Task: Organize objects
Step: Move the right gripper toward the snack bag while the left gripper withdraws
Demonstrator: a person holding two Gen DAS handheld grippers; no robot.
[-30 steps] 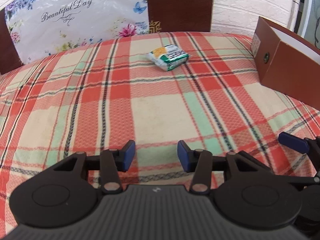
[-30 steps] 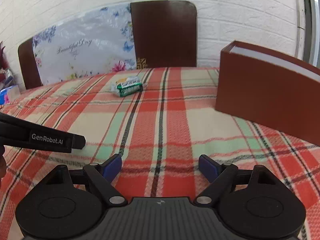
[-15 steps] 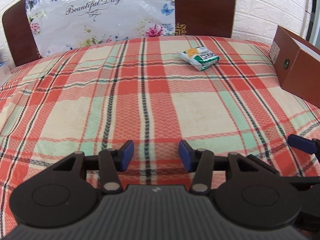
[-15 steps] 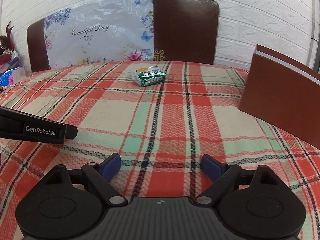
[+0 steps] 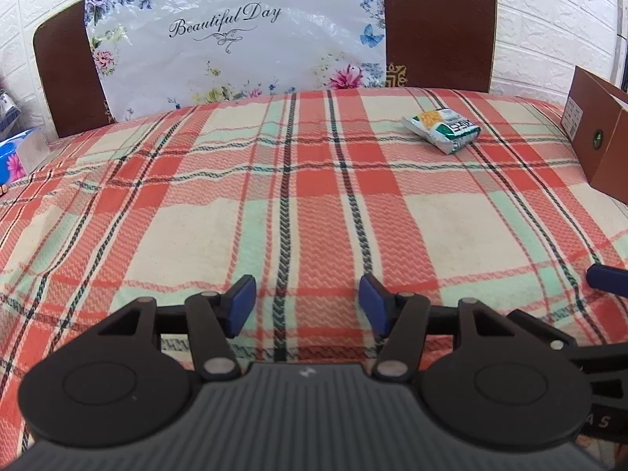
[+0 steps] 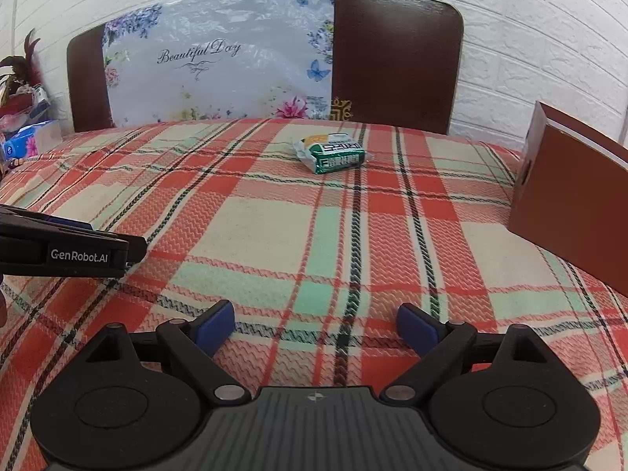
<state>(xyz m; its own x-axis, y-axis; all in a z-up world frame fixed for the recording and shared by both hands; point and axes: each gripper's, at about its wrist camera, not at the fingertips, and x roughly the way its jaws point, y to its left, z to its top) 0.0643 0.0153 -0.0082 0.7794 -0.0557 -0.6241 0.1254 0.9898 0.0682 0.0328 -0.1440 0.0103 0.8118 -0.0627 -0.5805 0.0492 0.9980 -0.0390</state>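
Observation:
A small green and white packet (image 5: 442,130) (image 6: 331,152) lies flat on the plaid cloth near the far edge. A brown box (image 5: 600,145) (image 6: 573,200) stands at the right. My left gripper (image 5: 306,306) hovers over the near part of the cloth, far short of the packet; its jaws are opening and nothing is between them. My right gripper (image 6: 316,327) is held wide, its jaws still opening, also with nothing between them. The left gripper's finger (image 6: 90,251) pokes in from the left in the right wrist view.
The plaid cloth (image 5: 274,204) covers the whole surface. A dark headboard (image 6: 396,55) with a flowered plastic bag (image 6: 219,62) draped on it rises behind. Blue tissue packs (image 6: 27,141) and clutter sit at the far left. A white brick wall (image 6: 530,39) lies beyond.
Both grippers shifted leftward across the cloth, so packet and box slid right in view. The left jaws spread wider; the right jaws widened a little.

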